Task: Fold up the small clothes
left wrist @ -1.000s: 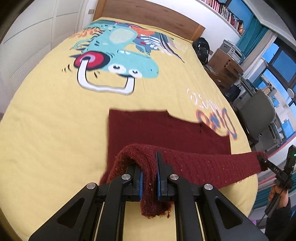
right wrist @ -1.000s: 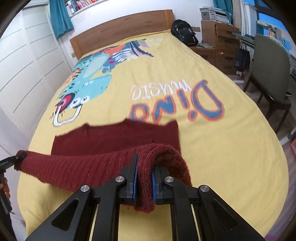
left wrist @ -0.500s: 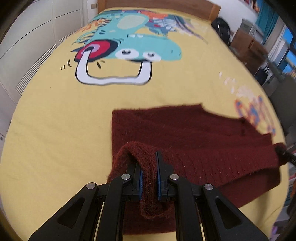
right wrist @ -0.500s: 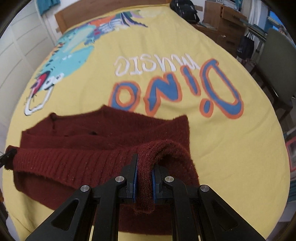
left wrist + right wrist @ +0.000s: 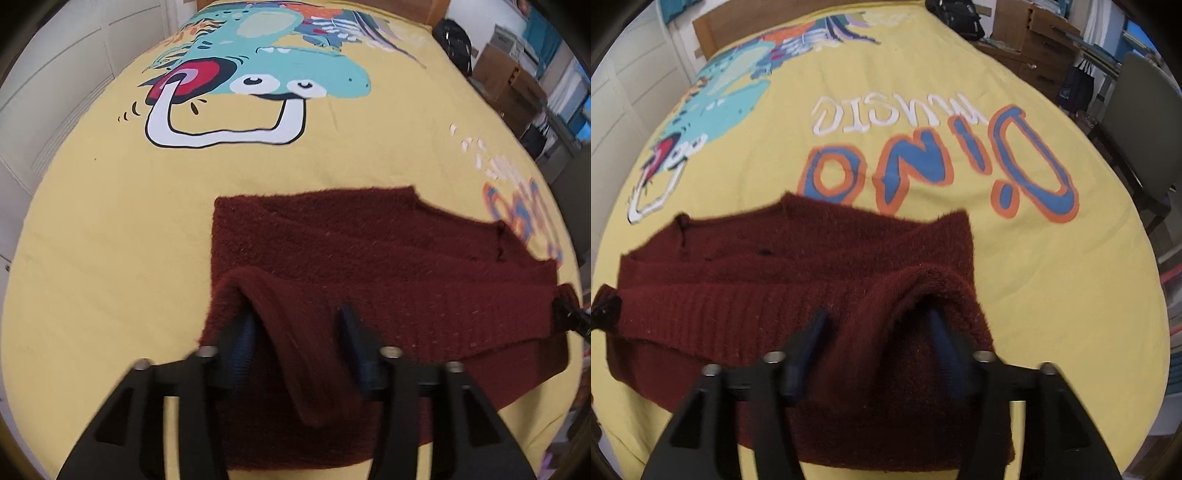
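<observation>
Left wrist: left gripper (image 5: 295, 332), lower centre, jaws just opened, spread, maroon sweater (image 5: 369, 258) hem draped between, unpinched; withdraw straight back | Right wrist: right gripper (image 5: 875, 332) likewise just opened over the sweater mid-frame on yellow bedspread (image 5: 1052, 277); lift clear without snagging knit

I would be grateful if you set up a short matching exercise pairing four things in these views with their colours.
Things:
1. sweater
2. bedspread
3. headboard
4. backpack

Colours:
A. black
B. dark red
C. brown wood
D. yellow

Pairs: 1-B, 2-D, 3-C, 4-A
</observation>
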Motion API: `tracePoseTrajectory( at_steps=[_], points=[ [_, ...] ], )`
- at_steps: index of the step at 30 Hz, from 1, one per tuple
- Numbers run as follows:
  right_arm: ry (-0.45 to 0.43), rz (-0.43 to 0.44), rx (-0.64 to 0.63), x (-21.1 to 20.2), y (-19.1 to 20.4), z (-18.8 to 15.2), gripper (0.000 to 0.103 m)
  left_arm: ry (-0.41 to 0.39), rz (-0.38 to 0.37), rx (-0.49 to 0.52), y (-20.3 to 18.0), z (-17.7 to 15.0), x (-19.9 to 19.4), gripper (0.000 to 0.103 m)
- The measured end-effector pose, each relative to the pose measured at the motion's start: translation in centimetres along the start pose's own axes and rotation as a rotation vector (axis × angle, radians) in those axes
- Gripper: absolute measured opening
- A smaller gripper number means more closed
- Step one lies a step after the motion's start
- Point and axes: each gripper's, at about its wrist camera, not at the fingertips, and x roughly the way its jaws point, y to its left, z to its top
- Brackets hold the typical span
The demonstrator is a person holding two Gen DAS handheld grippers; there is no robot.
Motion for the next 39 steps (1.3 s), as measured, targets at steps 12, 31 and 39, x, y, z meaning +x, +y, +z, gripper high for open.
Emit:
tracePoseTrajectory(
  at_steps=[12,31,39],
  points=[
    [-0.098,0.006,-0.064,-3.2,2.3,-0.7,0.083,-0.078,-0.047,0.041,-2.9,0.5,-3.2,0.092],
    [-0.07,-0.005,-0.183,2.5,7.1,-10.0,0.102,-0.064,0.016,0.254,-7.0,-7.7,3.4,0.102],
    [-0.053,-0.016,-0.09,2.2,2.1,-9.4,0.102,-0.095,0.011,0.22,-3.2,-7.8,3.4,0.102]
  ],
)
